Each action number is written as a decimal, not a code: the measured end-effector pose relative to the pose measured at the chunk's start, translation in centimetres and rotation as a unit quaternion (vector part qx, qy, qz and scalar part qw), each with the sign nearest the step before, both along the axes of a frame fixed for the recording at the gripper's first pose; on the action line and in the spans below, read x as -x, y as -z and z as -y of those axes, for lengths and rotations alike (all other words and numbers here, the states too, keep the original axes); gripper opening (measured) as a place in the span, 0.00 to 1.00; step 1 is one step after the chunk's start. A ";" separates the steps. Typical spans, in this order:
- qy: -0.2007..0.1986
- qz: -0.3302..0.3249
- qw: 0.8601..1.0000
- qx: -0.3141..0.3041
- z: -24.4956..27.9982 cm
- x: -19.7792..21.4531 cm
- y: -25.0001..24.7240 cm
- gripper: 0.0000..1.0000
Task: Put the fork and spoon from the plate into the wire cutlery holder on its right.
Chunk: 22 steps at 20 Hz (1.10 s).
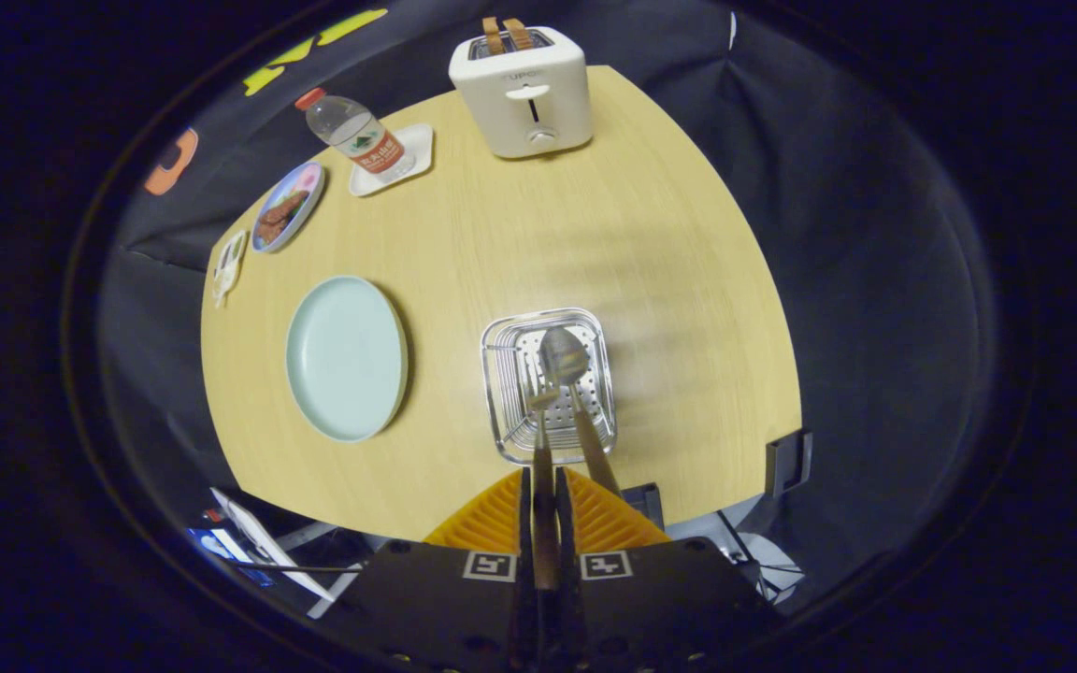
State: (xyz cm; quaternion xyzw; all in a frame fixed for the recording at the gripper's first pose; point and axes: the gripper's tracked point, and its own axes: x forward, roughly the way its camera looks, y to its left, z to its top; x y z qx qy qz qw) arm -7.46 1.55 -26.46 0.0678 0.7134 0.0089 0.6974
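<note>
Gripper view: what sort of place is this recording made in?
Likely a staged kitchen-table setup in a recording booth: a wooden table against black cloth, with a toaster, an empty plate and a wire cutlery holder. The tool is shut on a fork.

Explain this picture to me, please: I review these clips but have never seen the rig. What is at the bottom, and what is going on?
A person carries a handheld two-finger claw; the camera rides on it and looks forward along its fingers. The fingers are closed on the handle of a fork, whose prongs hang over the wire cutlery holder. A spoon already stands in the holder, leaning on its near rim. Left of the holder lies the pale plate, now bare. Farther off on the wooden table are a toaster with bread in it, a water bottle on a small tray, and a small dish of food.
</note>
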 end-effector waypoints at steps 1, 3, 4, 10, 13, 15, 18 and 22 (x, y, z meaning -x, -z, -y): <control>0.004 0.003 1.000 0.002 0.1 0.0 0.0 0.12; 0.010 0.016 1.000 0.001 -0.1 -0.7 -0.2 0.18; 0.011 0.024 1.000 -0.001 -0.2 -0.9 -0.3 0.27; -0.018 0.124 0.992 -0.025 -2.2 -4.1 -1.9 0.80; -0.024 0.182 0.982 -0.033 -3.9 -5.9 -3.7 0.95; -0.030 0.227 0.973 -0.040 -5.1 -6.9 -6.0 0.96; -0.044 0.312 0.948 -0.042 -6.6 -8.6 -10.3 0.96; -0.049 0.392 0.917 -0.044 -8.4 -9.8 -15.6 0.96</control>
